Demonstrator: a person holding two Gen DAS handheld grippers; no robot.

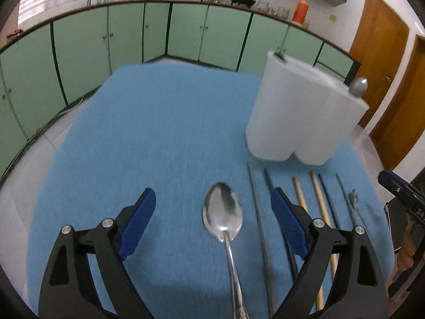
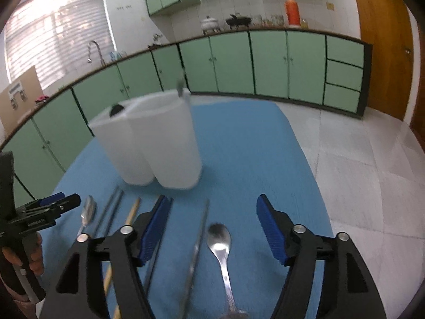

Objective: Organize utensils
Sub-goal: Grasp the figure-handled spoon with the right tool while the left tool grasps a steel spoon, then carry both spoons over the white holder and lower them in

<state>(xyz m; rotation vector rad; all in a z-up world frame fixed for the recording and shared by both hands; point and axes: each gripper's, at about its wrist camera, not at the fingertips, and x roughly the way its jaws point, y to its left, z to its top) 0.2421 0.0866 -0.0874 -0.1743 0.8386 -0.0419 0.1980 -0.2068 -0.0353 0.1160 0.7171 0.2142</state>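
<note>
Blue-clothed tabletop (image 1: 146, 138), white utensil holder (image 1: 300, 117) upright, left gripper (image 1: 213, 219) wide open over large spoon (image 1: 222, 212), right gripper (image 2: 212, 219) wide open, empty, over small spoon (image 2: 219, 239)

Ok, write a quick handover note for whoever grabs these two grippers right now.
Left gripper: open, empty, poised over the large spoon on the blue mat.
Right gripper: open, empty, over the small spoon and a metal chopstick.
White utensil holder stands at the back of the mat; one spoon already sticks out of it, and something dark shows at its other end.
Left to do: both spoons, metal chopsticks and wooden chopsticks lie in a row before the holder, none gripped.
</note>
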